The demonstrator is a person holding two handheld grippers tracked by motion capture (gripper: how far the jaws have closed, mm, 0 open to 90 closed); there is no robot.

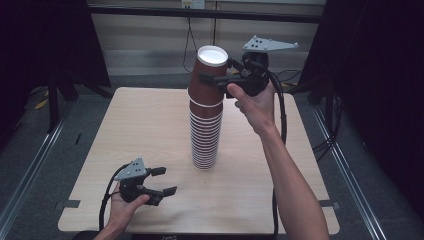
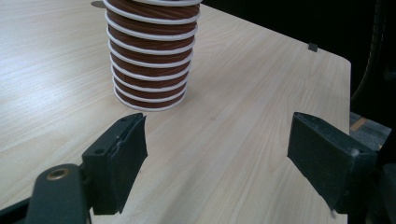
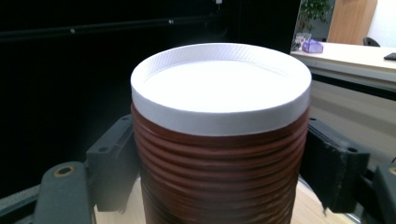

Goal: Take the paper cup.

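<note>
A tall stack of upside-down brown ribbed paper cups (image 1: 205,140) stands at the middle of the wooden table (image 1: 135,125). The top cup (image 1: 206,94), white base up, sits slightly tilted and raised on the stack. My right gripper (image 1: 214,77) is shut on it from the right, a jaw pressed to each side of the cup (image 3: 219,102). My left gripper (image 1: 165,181) rests low near the table's front left, open and holding nothing. In the left gripper view its jaws (image 2: 217,144) stand wide apart, facing the foot of the stack (image 2: 152,65) a short way off.
Black curtains hang at both sides, and a wall with cables stands behind the table. Metal floor rails (image 1: 30,165) run along the table's left and right. The table's right edge (image 2: 345,74) drops off beyond the left gripper.
</note>
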